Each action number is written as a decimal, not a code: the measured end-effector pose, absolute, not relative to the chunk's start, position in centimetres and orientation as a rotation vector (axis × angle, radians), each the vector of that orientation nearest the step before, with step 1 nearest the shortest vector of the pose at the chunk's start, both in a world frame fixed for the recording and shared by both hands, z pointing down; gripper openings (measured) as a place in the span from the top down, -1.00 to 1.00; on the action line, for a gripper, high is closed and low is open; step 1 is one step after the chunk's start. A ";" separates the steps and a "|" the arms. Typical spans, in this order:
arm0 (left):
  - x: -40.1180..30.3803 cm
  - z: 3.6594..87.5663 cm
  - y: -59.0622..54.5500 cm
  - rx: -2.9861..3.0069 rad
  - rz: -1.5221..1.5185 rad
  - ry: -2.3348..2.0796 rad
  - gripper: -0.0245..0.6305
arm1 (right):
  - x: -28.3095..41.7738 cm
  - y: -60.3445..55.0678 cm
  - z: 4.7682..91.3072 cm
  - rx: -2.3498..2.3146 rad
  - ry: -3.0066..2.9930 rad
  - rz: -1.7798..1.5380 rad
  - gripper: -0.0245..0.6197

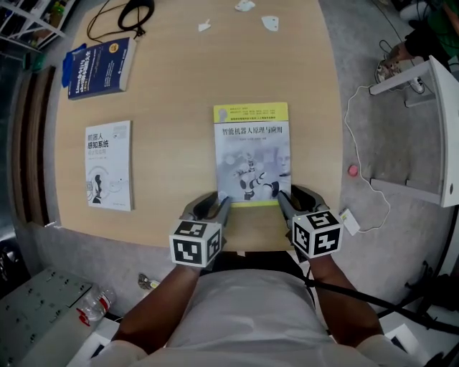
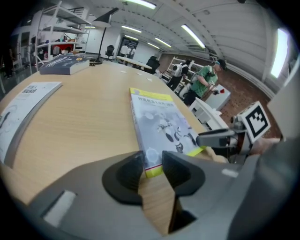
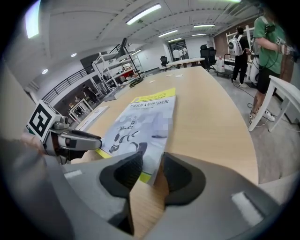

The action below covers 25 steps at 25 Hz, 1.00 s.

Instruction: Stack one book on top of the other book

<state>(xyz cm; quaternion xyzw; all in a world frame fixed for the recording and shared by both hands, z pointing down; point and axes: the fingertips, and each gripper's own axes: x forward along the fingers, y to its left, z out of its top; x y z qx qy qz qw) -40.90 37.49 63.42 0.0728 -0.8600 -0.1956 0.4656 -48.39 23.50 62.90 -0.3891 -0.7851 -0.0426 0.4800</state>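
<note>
Books are all single on the bench (image 1: 172, 136), none stacked. Grey book (image 1: 251, 154), yellow strips at its top and bottom, lies flat, cover up, mid-bench at the near edge, straight in front of me. White book (image 1: 109, 165) lies flat well to its left. Blue book (image 1: 99, 67) sits at the far left corner, a black cable (image 1: 122, 18) just beyond it. A few paper scraps (image 1: 244, 6) lie at the far edge.

Left tool (image 1: 212, 206) is at the grey book's near-left corner, angled down. In the left gripper view the left tool (image 2: 152, 158) is released: jaws apart, with the yellow corner of the grey book (image 2: 161, 126) showing in the gap between the tips. Pads are not pressing on it. Can't tell if either jaw touches the cover.

Right tool (image 1: 296, 198) mirrors that at the near-right corner. In the right gripper view the right tool (image 3: 151, 161) is released too, jaws apart, with the corner of the grey book (image 3: 140, 126) in the gap and not clamped.

Each tool shows in the other's view: right tool (image 2: 220, 137) at the far side of the book's near edge, left tool (image 3: 77, 139) likewise.

Off-bench: a white table (image 1: 430, 129) stands to my right, and a person in a green shirt (image 3: 269, 42) stands beside it.
</note>
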 end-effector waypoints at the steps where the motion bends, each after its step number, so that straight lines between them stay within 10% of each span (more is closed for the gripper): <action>1: -40.9 63.5 37.6 0.178 -0.480 -2.113 0.49 | -48.3 23.6 62.9 -0.950 -1.914 -0.100 0.51; 25: -36.8 64.0 38.4 0.070 -0.452 -2.119 0.55 | -43.1 24.2 63.7 -1.138 -1.830 -0.167 0.48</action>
